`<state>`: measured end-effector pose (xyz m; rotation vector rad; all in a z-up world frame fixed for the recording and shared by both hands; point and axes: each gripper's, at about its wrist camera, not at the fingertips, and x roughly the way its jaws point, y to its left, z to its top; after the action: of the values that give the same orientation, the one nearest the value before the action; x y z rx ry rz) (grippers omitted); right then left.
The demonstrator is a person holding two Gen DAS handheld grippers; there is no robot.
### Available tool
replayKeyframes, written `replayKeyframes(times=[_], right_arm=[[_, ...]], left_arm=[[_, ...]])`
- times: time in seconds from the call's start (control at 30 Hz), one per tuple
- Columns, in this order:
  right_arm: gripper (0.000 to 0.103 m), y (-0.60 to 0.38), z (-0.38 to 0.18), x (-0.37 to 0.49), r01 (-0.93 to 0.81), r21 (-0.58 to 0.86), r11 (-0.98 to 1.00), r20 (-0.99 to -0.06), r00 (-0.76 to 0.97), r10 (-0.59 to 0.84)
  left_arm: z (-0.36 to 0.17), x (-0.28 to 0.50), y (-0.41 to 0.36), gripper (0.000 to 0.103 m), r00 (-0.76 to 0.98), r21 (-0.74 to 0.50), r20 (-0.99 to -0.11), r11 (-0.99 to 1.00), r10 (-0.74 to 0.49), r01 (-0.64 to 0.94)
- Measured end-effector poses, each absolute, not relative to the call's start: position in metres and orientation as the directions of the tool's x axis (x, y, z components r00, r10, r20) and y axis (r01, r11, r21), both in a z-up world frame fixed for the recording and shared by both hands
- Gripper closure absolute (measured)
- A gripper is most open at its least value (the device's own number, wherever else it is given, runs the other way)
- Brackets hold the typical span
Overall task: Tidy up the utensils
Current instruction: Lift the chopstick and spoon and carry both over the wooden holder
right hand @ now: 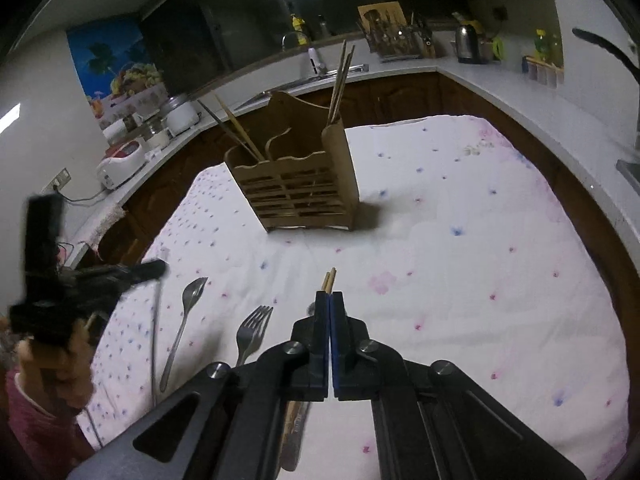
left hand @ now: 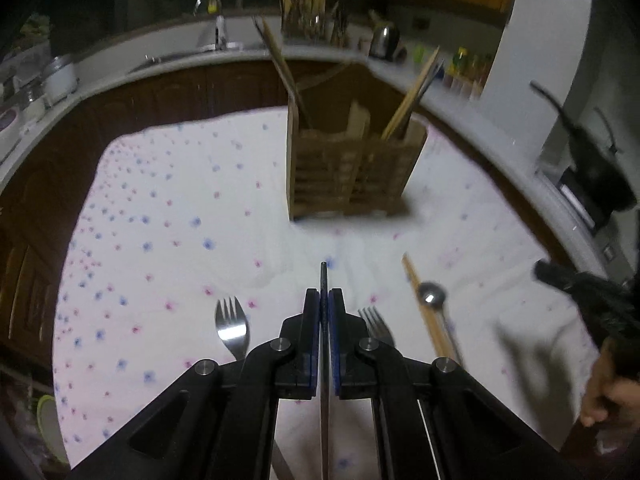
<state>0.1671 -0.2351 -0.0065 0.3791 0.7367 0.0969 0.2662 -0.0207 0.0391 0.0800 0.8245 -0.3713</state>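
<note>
- The left gripper [left hand: 324, 300] has its blue-padded fingers pressed together on a thin dark metal utensil handle [left hand: 323, 280]. The handle runs straight along the gripper's own axis, its tip poking out ahead of the fingertips and its lower length passing down between the arms. Which utensil it belongs to I cannot tell; the working end is hidden.
- The right gripper [right hand: 329, 300] is pinched shut as well, with a pair of pale wooden chopsticks [right hand: 329, 280] showing just past its fingertips. Whether they are clamped between the pads or lie on the cloth right beneath is not clear from either view.
- The wooden utensil holder [left hand: 352, 172] stands dead ahead of the left gripper, well apart from it, upright on the cloth. So the held handle already points toward it; my judgement is that the coming move is a forward carry, then tipping the handle upright over one compartment.
- The holder is slatted light wood with scalloped dividers [right hand: 288, 152]; chopsticks already lean out of its left and right compartments, and the middle ones look free.
- Still lying on the cloth: a shiny steel spork [left hand: 231, 328] left of the left gripper, a steel fork [left hand: 374, 324] just right of it, and a round-bowled spoon [left hand: 431, 295] beside more chopsticks [left hand: 424, 308] farther right.
- The bench is covered by a soft, slightly rumpled white cloth [left hand: 168, 216] with small pink and blue flowers.
</note>
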Motion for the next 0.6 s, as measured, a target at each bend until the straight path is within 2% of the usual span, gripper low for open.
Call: replayKeyframes(times=[0.07,0.33,0.4,0.43,0.47,0.6], right_arm=[[0.096,-0.234,-0.016,0.173,0.052,0.380,0.924,-0.671,0.703,0.236],[0.094,-0.208,-0.072,0.198,0.067,0.406,0.911,-0.745,0.602,0.287],[0.087,-0.204,-0.078,0.203,0.067,0.412,0.909,-0.751,0.589,0.297],[0.079,-0.203,-0.081,0.207,0.067,0.414,0.908,-0.753,0.586,0.300],[0.078,-0.202,-0.082,0.208,0.069,0.411,0.909,-0.755,0.584,0.298],[0.081,-0.200,-0.094,0.223,0.087,0.401,0.912,-0.773,0.566,0.286]], left_arm=[[0.050,0.254,-0.013,0.100,0.635,-0.087,-0.709,0.932,-0.306,0.353],[0.069,0.221,0.014,0.100,0.667,-0.140,-0.660,0.929,-0.346,0.343],[0.073,0.216,0.022,0.100,0.673,-0.152,-0.651,0.929,-0.352,0.338],[0.074,0.215,0.024,0.100,0.677,-0.157,-0.646,0.929,-0.353,0.335],[0.075,0.214,0.027,0.100,0.680,-0.162,-0.641,0.929,-0.355,0.333],[0.079,0.209,0.034,0.100,0.688,-0.169,-0.628,0.927,-0.362,0.334]])
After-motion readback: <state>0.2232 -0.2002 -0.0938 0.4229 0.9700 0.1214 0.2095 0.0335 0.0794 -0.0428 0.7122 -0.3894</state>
